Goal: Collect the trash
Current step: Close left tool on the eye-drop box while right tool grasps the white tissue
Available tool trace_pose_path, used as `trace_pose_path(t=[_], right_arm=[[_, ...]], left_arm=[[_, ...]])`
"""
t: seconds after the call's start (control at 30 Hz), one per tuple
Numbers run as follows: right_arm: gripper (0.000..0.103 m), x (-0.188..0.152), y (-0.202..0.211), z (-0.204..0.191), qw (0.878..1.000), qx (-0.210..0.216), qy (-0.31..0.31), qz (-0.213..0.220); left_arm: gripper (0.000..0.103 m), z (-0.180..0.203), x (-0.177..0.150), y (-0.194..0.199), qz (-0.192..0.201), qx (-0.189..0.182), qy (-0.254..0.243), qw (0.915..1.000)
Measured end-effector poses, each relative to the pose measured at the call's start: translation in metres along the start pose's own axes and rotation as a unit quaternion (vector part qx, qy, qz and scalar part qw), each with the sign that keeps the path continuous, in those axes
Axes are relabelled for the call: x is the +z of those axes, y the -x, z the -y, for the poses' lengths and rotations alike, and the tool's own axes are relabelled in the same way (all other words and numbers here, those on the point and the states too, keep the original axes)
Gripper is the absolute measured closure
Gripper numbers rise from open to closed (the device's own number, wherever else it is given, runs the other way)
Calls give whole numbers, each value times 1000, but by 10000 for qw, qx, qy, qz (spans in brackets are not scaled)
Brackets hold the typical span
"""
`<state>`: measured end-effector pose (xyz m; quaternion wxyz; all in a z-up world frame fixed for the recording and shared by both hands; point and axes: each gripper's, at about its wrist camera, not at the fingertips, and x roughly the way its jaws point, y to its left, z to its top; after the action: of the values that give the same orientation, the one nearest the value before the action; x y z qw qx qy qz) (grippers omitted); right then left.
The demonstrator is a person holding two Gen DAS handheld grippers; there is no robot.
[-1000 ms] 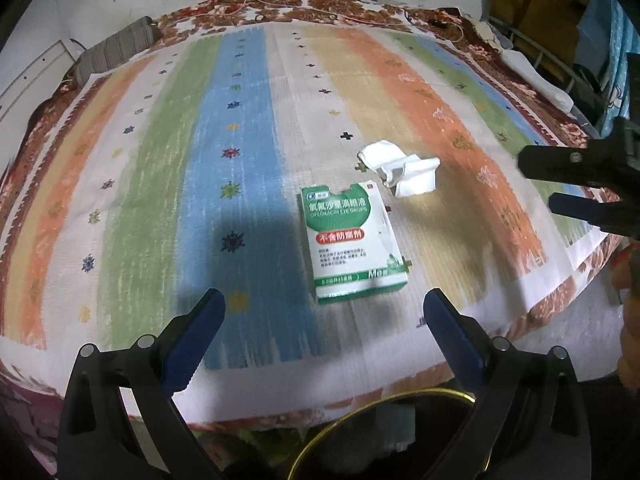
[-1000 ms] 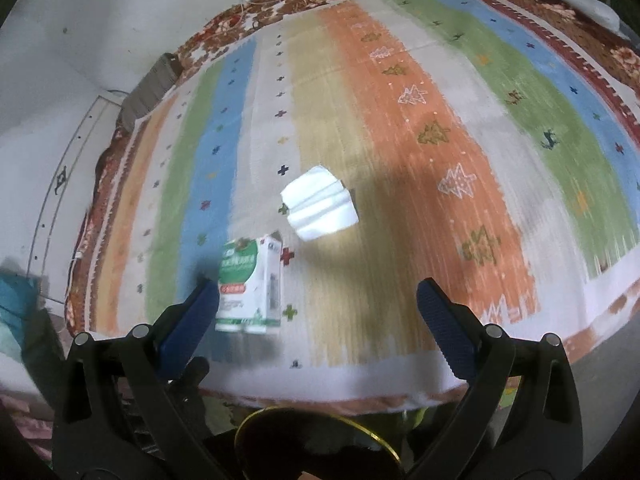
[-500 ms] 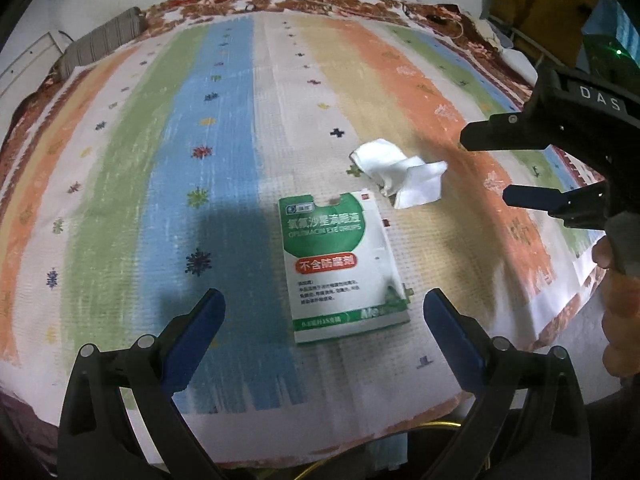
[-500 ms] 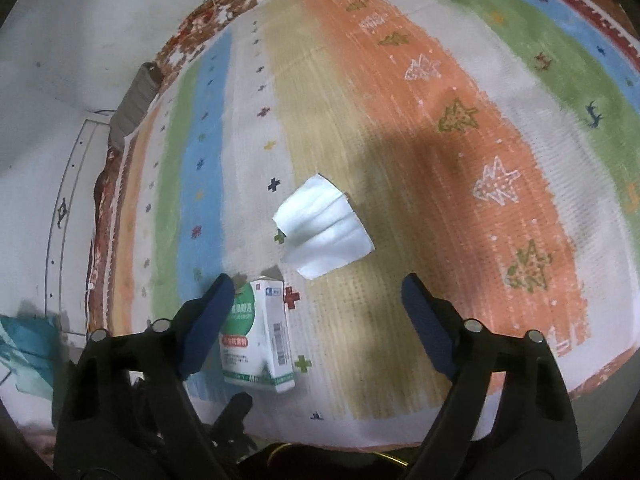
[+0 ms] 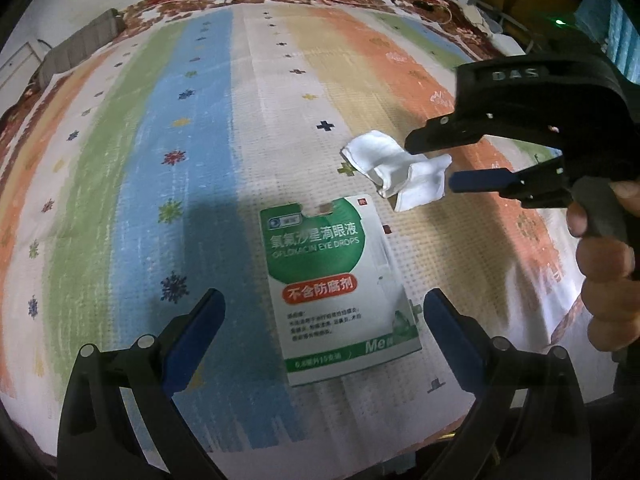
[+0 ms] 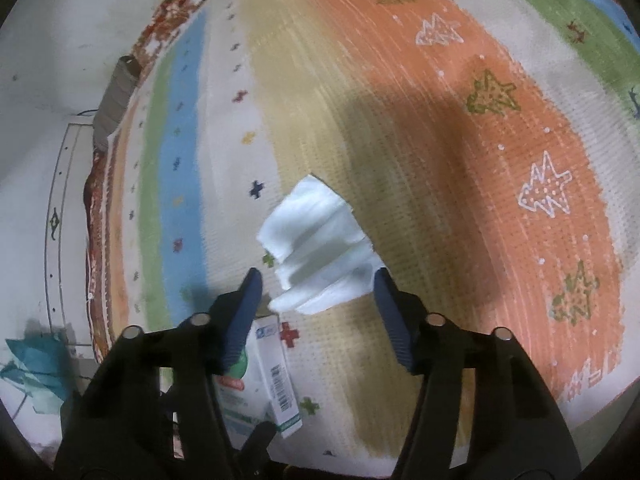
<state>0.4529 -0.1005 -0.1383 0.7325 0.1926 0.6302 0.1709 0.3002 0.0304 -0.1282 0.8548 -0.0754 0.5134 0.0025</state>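
On the striped woven cloth (image 5: 200, 128) that covers the surface, a flat green-and-white box (image 5: 340, 292) lies face up. Its front reads "OFLOXACIN EYE DROPS" under a line of Chinese characters, with more Chinese on a red oval band lower down and the letters "Me" at the bottom edge; the smaller print is too fine to read. In the right wrist view a barcode shows on the box's narrow side. Just beyond the box, apart from it, lies a crumpled white tissue (image 5: 400, 172), folded into soft ridges, on the cream and tan stripes.

The right gripper (image 6: 316, 280), whose black body carries the raised letters "DAS", is held by a hand (image 5: 604, 264) and points down at the tissue. Its jaws are closing, with the tissue between the blue pads (image 6: 248, 300); the right pad sits at the tissue's edge, the left one still shows a gap. The left gripper (image 5: 324, 312) hangs over the box with its jaws spread wide, gripping nothing.
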Motion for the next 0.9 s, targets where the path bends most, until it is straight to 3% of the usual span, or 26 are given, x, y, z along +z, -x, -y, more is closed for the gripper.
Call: trace_pose_path(t=[0.2, 0.37, 0.5, 0.57, 0.9], right_arm=[[76, 8, -13, -1, 9999, 5, -39, -133], [93, 12, -16, -4, 9999, -110, 93, -92], [97, 10, -16, -7, 9994, -193, 274, -85], [97, 8, -14, -12, 9989, -250, 404, -43], [98, 2, -1, -23, 9928, -662, 991, 117]], left_arm=[[6, 0, -1, -13, -212, -136, 264, 9993], [6, 3, -4, -20, -235, 182, 193, 9994], [18, 1, -4, -22, -365, 618, 88, 9974], [30, -8, -3, -19, -362, 637, 231, 9970], [31, -36, 7, -4, -479, 526, 700, 9950]])
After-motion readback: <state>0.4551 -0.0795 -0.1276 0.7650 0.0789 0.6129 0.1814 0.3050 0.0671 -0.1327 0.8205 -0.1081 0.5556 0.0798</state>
